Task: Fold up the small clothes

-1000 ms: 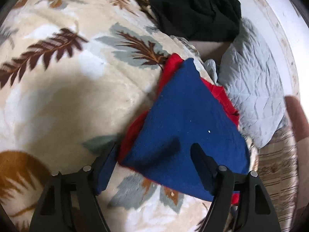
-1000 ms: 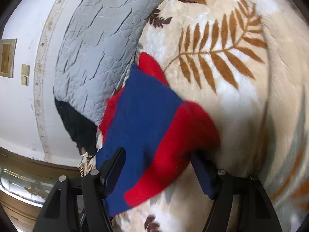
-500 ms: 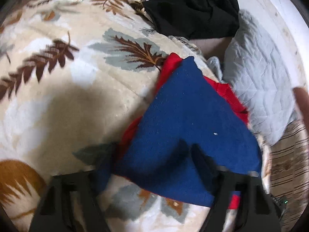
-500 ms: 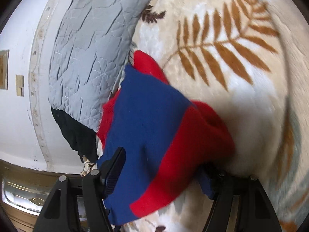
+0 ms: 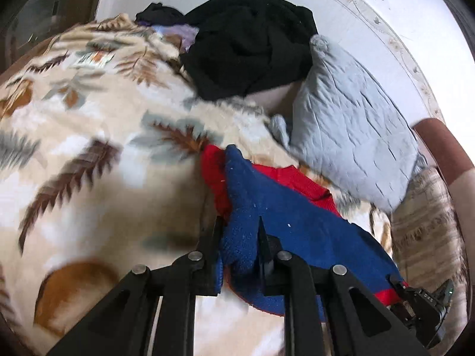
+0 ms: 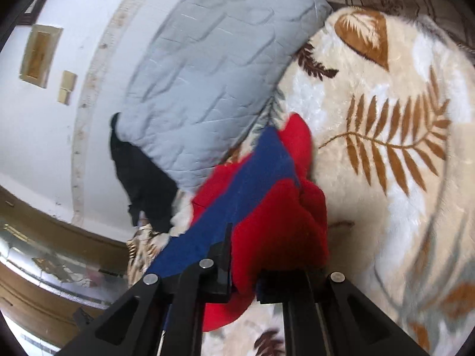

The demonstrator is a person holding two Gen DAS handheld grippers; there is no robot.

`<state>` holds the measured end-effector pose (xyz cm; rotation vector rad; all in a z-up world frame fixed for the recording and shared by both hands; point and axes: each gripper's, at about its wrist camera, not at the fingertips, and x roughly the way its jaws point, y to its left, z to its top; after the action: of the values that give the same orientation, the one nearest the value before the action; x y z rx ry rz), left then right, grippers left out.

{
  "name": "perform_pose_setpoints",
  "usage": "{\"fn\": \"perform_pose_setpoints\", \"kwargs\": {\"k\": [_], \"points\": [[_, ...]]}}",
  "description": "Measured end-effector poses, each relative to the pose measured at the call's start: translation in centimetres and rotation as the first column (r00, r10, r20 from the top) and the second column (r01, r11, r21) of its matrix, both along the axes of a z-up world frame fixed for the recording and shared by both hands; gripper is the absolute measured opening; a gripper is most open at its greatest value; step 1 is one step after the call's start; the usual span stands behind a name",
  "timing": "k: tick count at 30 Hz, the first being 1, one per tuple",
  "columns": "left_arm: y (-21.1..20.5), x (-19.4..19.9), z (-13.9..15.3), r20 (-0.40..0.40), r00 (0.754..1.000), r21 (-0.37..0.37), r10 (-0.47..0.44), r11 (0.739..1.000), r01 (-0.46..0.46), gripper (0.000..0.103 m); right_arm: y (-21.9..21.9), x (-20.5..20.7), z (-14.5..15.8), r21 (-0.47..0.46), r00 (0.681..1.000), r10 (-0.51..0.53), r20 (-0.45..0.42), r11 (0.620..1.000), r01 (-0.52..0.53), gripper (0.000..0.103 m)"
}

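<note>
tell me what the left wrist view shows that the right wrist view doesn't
Only the left wrist view shows the left gripper, its jaws closing on a blue fold of the garment, the right gripper at the garment's far corner, and most of the black clothes pile.

Only the right wrist view shows the right gripper's own pinch on the red part and the wall plates.

Both show the red and blue garment, grey quilted pillow and leaf-print blanket.

Bed covered by cream plush blanket with brown and grey leaf print. Grey quilted pillow far right, against white wall; crumpled black fabric heap beside it. Daylight.
</note>
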<state>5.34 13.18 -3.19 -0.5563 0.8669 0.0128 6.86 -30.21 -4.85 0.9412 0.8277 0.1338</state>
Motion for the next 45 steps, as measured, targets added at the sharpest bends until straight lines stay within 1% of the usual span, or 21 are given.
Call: {"fn": "perform_pose_setpoints", "kwargs": {"k": [3,6,7,8,10,13,15,17,18,20,25,31,32,33,34,35,37,40,41,43,45], "points": [[0.7,-5.0,-3.0,-0.061,0.998,0.007,-0.015,1.000,0.016,0.019,0.3,-5.7,-1.1,0.049,0.999,0.021,-0.031,0.999,-0.019,0.011],[2.0,-7.9,-9.3,-0.217,0.976,0.001,-0.022,1.000,0.023,0.026,0.1,-11.2,-6.0,0.028,0.990,0.060,-0.131,0.998,-0.057,0.015],[2.8,-8.3,-10.3,-0.210,0.977,-0.044,-0.030,0.999,0.021,0.026,-0.2,-12.6,-7.6,0.010,0.983,0.073,-0.170,0.997,-0.072,0.016],[3.6,-8.7,-10.3,-0.176,0.984,-0.098,-0.035,0.995,0.018,0.027,-0.5,-13.3,-8.6,0.004,0.979,0.077,-0.188,0.997,-0.077,0.016],[4.3,-8.8,-9.3,-0.196,0.980,-0.097,-0.040,0.995,0.021,0.031,-2.1,-15.4,-9.7,0.086,0.981,0.078,-0.179,0.994,-0.063,0.020],[5.2,-9.0,-6.1,-0.124,0.992,0.005,0.011,1.000,-0.011,0.041,-3.4,-16.5,-7.0,0.012,0.989,0.045,-0.139,0.999,-0.044,0.035],[5.5,-8.5,-4.6,-0.082,0.996,0.040,0.019,0.999,-0.016,0.050,-4.1,-16.7,-4.8,-0.044,0.995,0.036,-0.091,0.998,-0.040,0.038],[5.3,-7.5,-4.1,-0.062,0.998,0.052,0.000,0.999,0.003,0.050,-4.2,-15.9,-2.7,-0.121,0.997,0.051,-0.051,0.991,-0.057,0.049],[5.0,-6.5,-3.9,-0.056,0.998,0.054,-0.027,0.998,0.030,0.050,-4.1,-15.1,-1.9,-0.159,0.997,0.067,-0.032,0.985,-0.071,0.065],[4.4,-4.5,-3.9,-0.056,0.996,0.062,-0.062,0.996,0.066,0.050,-3.8,-12.6,-0.8,-0.199,0.995,0.104,0.006,0.975,-0.101,0.067],[3.2,0.8,-4.3,-0.040,0.993,0.074,-0.110,0.991,0.113,0.050,-2.5,-4.1,-1.6,-0.245,0.971,0.240,0.012,0.942,-0.230,0.067],[2.0,5.6,-7.2,-0.101,0.985,0.113,-0.140,0.982,0.151,0.050,-0.7,4.1,-5.5,-0.376,0.954,0.277,-0.116,0.877,-0.300,0.063],[1.8,6.0,-7.7,-0.105,0.983,0.120,-0.149,0.980,0.161,0.050,-0.6,4.5,-6.2,-0.374,0.951,0.283,-0.127,0.874,-0.310,0.059],[1.7,6.5,-8.0,-0.117,0.981,0.140,-0.156,0.975,0.172,0.043,-0.3,5.1,-6.9,-0.371,0.939,0.309,-0.153,0.862,-0.344,0.026],[1.5,6.9,-8.2,-0.126,0.980,0.169,-0.156,0.970,0.176,0.028,0.0,5.4,-7.3,-0.377,0.930,0.318,-0.183,0.851,-0.365,0.009],[1.4,7.1,-8.2,-0.128,0.978,0.188,-0.163,0.965,0.185,0.012,0.3,5.4,-7.2,-0.392,0.929,0.321,-0.183,0.843,-0.368,0.009],[1.6,7.0,-7.5,-0.098,0.981,0.189,-0.166,0.965,0.182,0.010,1.0,4.6,-4.9,-0.495,0.938,0.321,-0.131,0.799,-0.342,0.008],[1.6,6.3,-5.9,0.011,0.986,0.209,-0.168,0.964,0.162,0.007,0.5,3.5,-1.8,-0.555,0.958,0.284,-0.047,0.789,-0.261,0.008],[1.4,6.7,-6.4,0.004,0.988,0.228,-0.156,0.962,0.151,0.007,0.5,3.5,-1.6,-0.577,0.960,0.276,-0.044,0.777,-0.250,0.008],[1.4,8.2,-8.9,-0.123,0.982,0.188,-0.147,0.968,0.168,0.007,0.4,4.4,-3.9,-0.586,0.963,0.252,-0.098,0.767,-0.261,0.008],[1.8,8.0,-8.5,-0.100,0.986,0.163,-0.133,0.976,0.148,0.009,-0.2,5.1,-7.0,-0.514,0.951,0.250,-0.180,0.800,-0.308,0.011]]}}
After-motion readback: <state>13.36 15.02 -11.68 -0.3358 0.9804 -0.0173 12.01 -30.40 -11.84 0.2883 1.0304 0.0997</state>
